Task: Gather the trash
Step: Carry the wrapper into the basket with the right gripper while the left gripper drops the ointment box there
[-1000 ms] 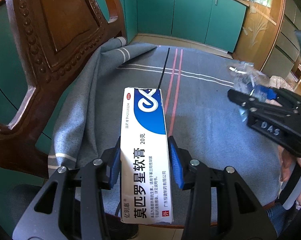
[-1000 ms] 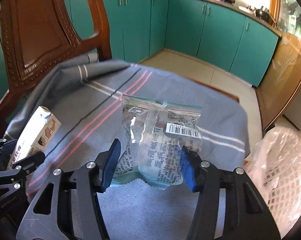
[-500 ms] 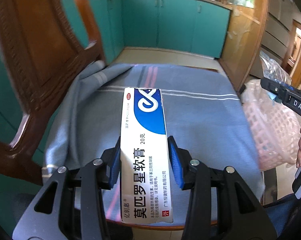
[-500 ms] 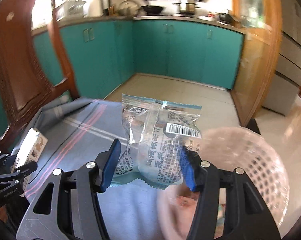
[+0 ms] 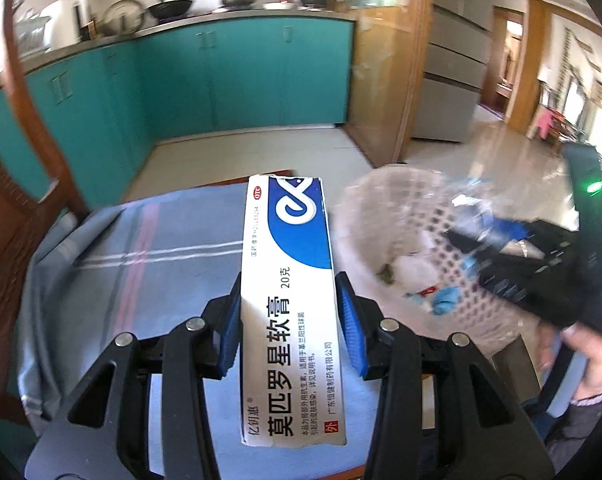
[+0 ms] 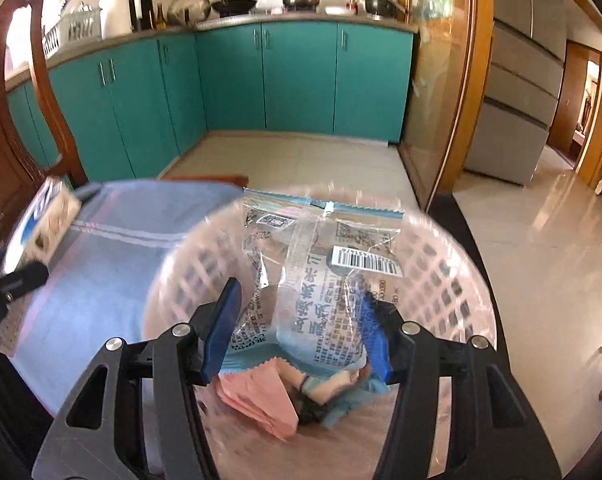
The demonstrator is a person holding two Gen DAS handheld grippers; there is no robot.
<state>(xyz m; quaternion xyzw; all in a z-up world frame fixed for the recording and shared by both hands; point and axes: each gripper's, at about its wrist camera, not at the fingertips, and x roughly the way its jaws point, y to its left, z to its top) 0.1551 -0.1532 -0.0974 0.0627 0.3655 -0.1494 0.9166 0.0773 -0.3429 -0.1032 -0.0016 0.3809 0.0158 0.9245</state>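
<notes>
The step in hand looks like the drop-off; the right hand-held gripper (image 6: 297,324) is closed on a clear snack wrapper (image 6: 321,276) and holds it over the mouth of the pink mesh basket (image 6: 441,264), where pink paper and other scraps already lie; next it needs only to part its fingers and let the wrapper fall. The left hand-held gripper (image 5: 289,320) is clamped on the white-and-blue ointment box (image 5: 289,280), above the blue striped cloth on the table (image 5: 141,264), with the basket at about 2 o'clock from it; it must swing that way before releasing. A second ago both grippers hung over the cloth with the basket off at the edge; now the right one is over the basket.
</notes>
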